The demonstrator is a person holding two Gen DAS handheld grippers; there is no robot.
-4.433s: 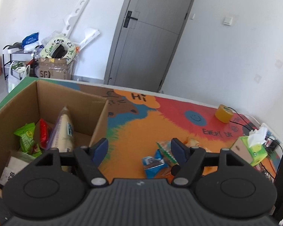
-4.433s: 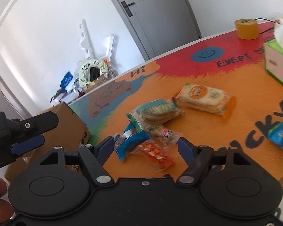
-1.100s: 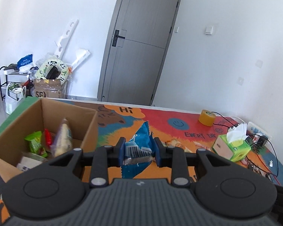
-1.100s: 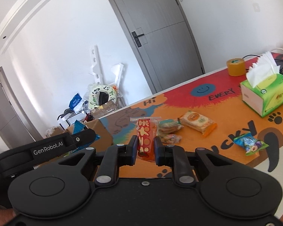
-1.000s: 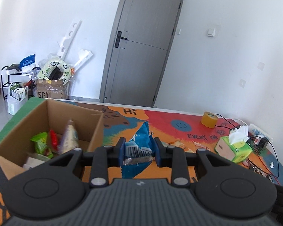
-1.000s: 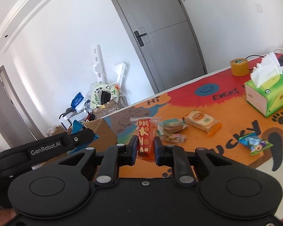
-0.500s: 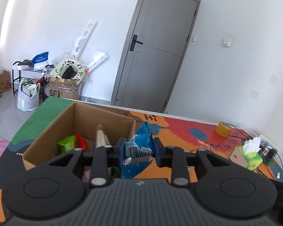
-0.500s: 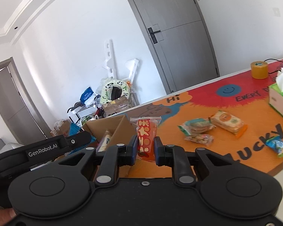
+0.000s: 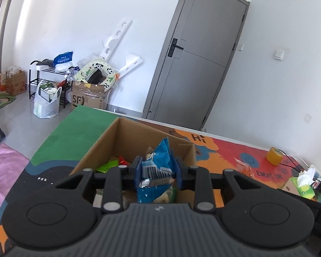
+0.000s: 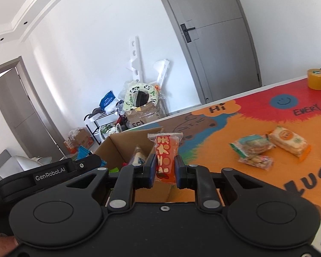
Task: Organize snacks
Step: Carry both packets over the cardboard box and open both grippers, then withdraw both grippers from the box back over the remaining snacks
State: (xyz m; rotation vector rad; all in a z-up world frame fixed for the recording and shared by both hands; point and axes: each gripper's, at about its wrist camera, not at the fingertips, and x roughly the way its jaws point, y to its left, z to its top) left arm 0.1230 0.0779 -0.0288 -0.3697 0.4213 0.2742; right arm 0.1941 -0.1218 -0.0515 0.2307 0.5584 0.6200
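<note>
While the left gripper (image 9: pixel 157 174) clamps a blue packet (image 9: pixel 155 171) above the box (image 9: pixel 126 137) (at the worktop's left end), the right gripper (image 10: pixel 164 168) pinches an orange packet (image 10: pixel 166 156) upright beside that box's rim.

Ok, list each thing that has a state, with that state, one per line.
left gripper: shut on blue snack packet
blue snack packet: held over the cardboard box
right gripper: shut on orange snack packet
orange snack packet: held upright
cardboard box: open, snacks inside
grey door: closed
</note>
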